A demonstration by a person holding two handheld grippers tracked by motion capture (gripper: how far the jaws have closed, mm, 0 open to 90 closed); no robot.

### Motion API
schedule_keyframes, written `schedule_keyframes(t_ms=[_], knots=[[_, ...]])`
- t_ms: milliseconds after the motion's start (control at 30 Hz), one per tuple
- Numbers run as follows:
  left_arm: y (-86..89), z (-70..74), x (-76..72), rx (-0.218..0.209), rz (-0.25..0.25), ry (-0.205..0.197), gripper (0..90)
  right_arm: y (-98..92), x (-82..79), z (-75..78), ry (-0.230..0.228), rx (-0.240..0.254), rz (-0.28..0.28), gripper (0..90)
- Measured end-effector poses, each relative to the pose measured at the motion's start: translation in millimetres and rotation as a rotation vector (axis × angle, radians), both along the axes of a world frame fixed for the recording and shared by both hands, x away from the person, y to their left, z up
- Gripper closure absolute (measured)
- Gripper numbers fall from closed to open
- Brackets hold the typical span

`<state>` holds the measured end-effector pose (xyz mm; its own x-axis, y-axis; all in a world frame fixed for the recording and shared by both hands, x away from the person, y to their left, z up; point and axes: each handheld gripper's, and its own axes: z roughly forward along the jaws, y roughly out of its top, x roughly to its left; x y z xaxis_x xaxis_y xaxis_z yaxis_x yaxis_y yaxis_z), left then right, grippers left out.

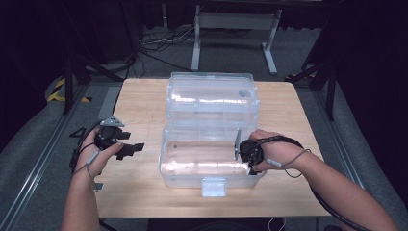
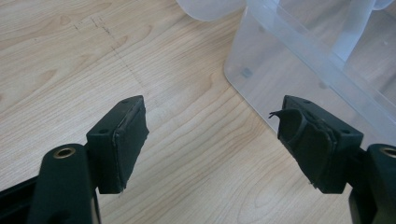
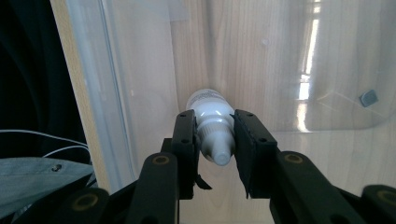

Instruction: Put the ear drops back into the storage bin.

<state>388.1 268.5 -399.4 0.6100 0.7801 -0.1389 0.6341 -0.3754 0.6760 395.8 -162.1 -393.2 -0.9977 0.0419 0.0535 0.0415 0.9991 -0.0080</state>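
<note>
1. Pale wood bench point(image 1: 139, 103) stood in a dark room, cables on the floor behind.
2. Clear open box point(image 1: 211, 163) sat mid-bench.
3. Right tongs point(image 3: 214, 140) clamped a white dropper bottle point(image 3: 212, 123) inside the box.
4. Left tongs point(image 2: 212, 140) gaped apart, left of the box.

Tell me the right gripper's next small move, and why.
Probably lower the small white bottle to the clear box's floor, then open. The right gripper has its jaws clamped on the bottle inside the open box, while the left gripper waits open outside.
</note>
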Motion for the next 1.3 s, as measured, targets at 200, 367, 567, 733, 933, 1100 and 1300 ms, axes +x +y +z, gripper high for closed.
schedule_keyframes(t_ms=[200, 367, 567, 733, 933, 1100, 1300], knots=[[-0.1, -0.1, -0.1, -0.001, -0.002, 0.001, 24.3, 0.7, -2.9, -0.1, -0.014, -0.008, 0.008, 71.0], [-0.5, -0.1, -0.2, 0.001, -0.005, 0.003, 24.3, -0.5, -4.2, 0.4, -0.004, 0.007, -0.001, 67.9], [-0.3, 0.3, 0.2, 0.002, -0.006, 0.004, 24.3, -2.6, -6.5, 7.6, -0.002, 0.037, 0.000, 67.0], [-0.7, 1.5, 1.7, 0.002, -0.005, 0.019, 24.4, -4.6, -8.9, 17.9, -0.012, 0.072, -0.011, 65.8], [-0.7, 5.3, 4.1, -0.009, 0.010, 0.028, 24.5, -6.7, -11.7, 38.5, -0.045, 0.108, -0.020, 65.4], [-3.4, 8.9, 5.9, -0.036, 0.013, 0.012, 23.4, -5.8, -14.6, 50.2, -0.055, 0.151, -0.030, 64.7], [-9.7, 15.2, 8.8, -0.069, 0.032, -0.022, 23.4, 6.6, -25.5, 57.1, -0.039, 0.204, -0.002, 63.7]])
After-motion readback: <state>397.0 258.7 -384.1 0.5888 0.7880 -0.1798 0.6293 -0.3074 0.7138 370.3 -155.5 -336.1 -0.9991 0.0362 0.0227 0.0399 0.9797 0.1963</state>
